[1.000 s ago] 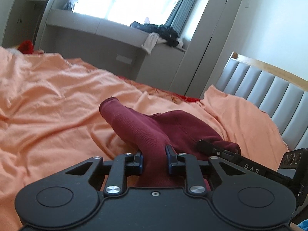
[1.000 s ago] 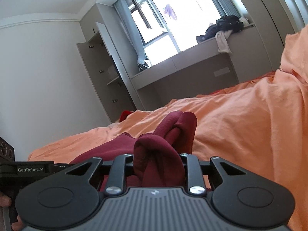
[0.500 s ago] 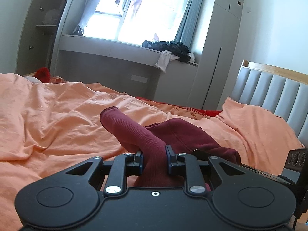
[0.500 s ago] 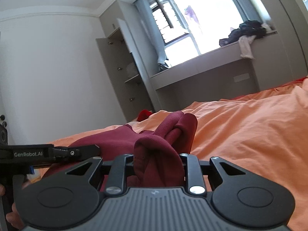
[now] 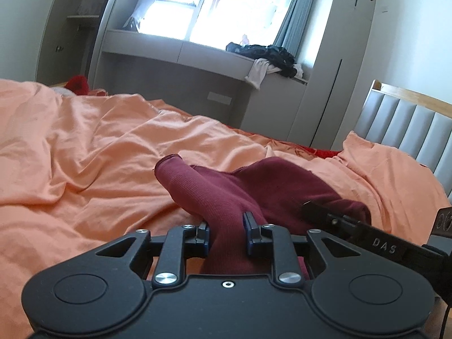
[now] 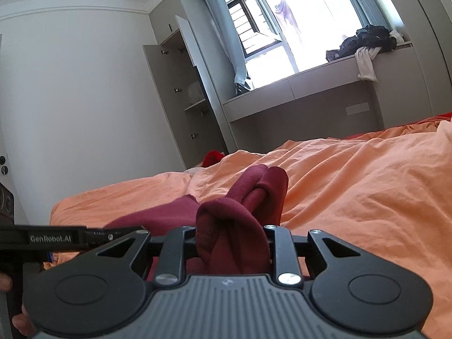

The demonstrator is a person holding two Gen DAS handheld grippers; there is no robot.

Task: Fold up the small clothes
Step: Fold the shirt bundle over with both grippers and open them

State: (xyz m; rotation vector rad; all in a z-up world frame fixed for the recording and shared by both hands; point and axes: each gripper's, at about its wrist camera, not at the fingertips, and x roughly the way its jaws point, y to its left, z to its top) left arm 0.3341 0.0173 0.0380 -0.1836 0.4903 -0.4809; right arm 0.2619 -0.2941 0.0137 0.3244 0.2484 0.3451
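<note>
A bedroom, seen from two cameras mounted on hand-held grippers, both looking low across a bed covered by a rumpled orange sheet (image 5: 99,152). A small dark red garment (image 5: 271,186) lies bunched on the sheet in the middle of the bed, and both grippers have hold of it. The left gripper (image 5: 227,233) pinches a ribbed, tube-like part of the garment between its two blue-edged fingers; the cloth fills the narrow gap and a rounded end sticks out beyond them, up and to the left. The right gripper (image 6: 231,236) is clamped on a thick rolled fold of the same garment (image 6: 240,212), which bulges up between its jaws and hides the fingertips. In the left view the other gripper's black body reaches in from the right edge, touching the far side of the garment. In the right view the other gripper's body comes in from the left edge, with part of a person's hand (image 6: 19,322) below it. Behind the bed, a grey window seat (image 5: 175,48) runs under a bright window and holds a heap of dark and white clothes (image 5: 268,59). A grey padded headboard (image 5: 406,130) stands at the right of the left view.
</note>
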